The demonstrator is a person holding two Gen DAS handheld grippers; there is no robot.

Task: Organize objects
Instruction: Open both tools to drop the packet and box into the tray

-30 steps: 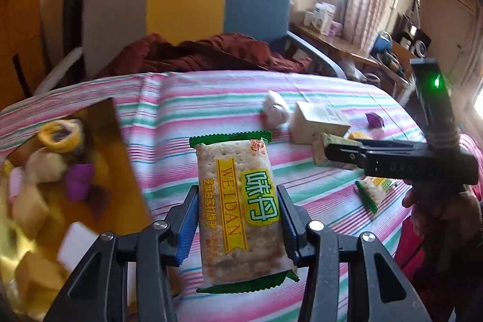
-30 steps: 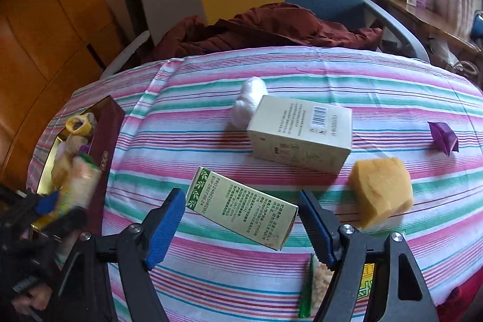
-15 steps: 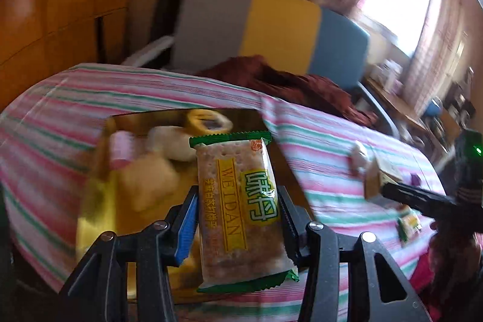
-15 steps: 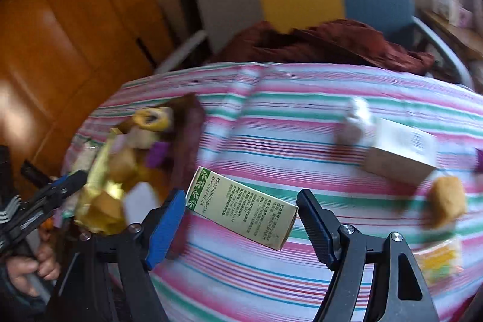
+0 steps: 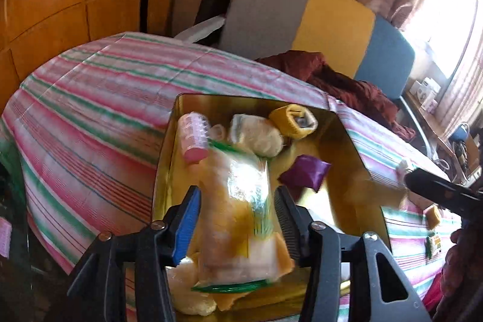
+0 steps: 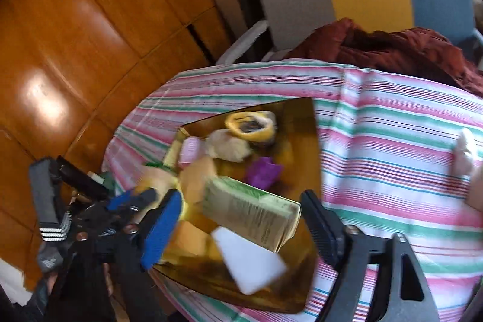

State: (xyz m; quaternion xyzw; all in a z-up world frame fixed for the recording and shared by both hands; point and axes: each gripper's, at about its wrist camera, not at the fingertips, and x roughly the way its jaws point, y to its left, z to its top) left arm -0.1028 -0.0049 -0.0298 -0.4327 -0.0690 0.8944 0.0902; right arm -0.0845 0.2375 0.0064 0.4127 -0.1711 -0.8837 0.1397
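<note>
Left gripper (image 5: 237,219): jaws opening, pads clear of the cracker packet (image 5: 238,219) on both sides. Packet is blurred, sits between the jaws, tilted, above the gold tray (image 5: 347,141).

Just beyond the left jaws, inside the tray: pink roller (image 5: 193,138) ahead-left, pale wrapped lump (image 5: 256,135) straight ahead, yellow ring-shaped item (image 5: 294,119) past that, purple packet (image 5: 305,174) ahead-right. Tray rests on the striped tablecloth (image 5: 90,110). Past the table: a grey/yellow/blue chair (image 5: 302,17) with a dark red garment (image 5: 347,80) on it.

Right gripper (image 6: 238,219): jaws opening, wide apart, no pad contact visible with the green box (image 6: 250,210). Box is blurred, lies slanted between the jaws, over the near part of the same tray. Below it, nearer the camera, a white block (image 6: 250,264) in the tray. Other gripper shows at the left of the right jaws. Ahead-right of the jaws, a small white lump (image 6: 465,153) on the cloth, well apart from the tray.
</note>
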